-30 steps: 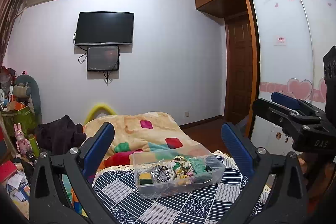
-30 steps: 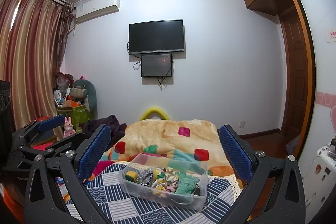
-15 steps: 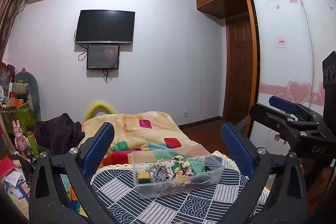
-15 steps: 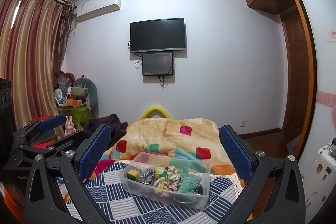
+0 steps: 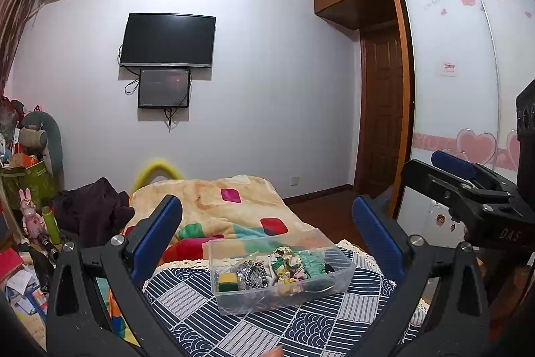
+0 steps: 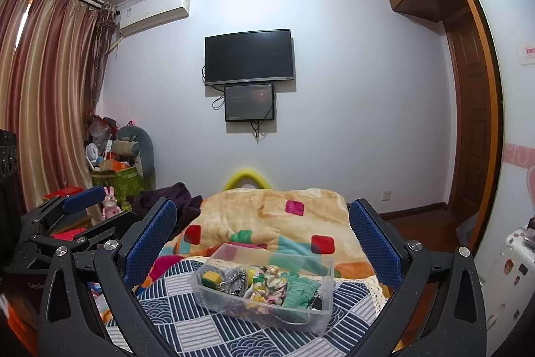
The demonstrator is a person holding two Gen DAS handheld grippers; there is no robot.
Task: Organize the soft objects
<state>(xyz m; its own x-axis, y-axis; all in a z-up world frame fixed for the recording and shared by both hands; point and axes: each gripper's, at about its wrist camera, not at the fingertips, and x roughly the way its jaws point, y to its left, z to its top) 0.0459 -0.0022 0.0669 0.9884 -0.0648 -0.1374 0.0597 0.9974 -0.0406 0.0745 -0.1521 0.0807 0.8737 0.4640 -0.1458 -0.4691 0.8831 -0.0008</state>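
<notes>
Where quilt's patterned: clear rectangular bin [image 5: 281, 276], grippers spread.

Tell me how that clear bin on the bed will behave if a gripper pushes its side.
The clear bin looks thin-walled and only partly filled with soft items, so it is probably light. It sits on a patterned cloth over bedding, so it would likely drag or bunch the cloth rather than glide. Low and wide, it seems unlikely to tip.

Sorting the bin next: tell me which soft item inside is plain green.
The folded green cloth toward the bin's right end; its neighbors are floral, silvery, or a yellow sponge.
</notes>
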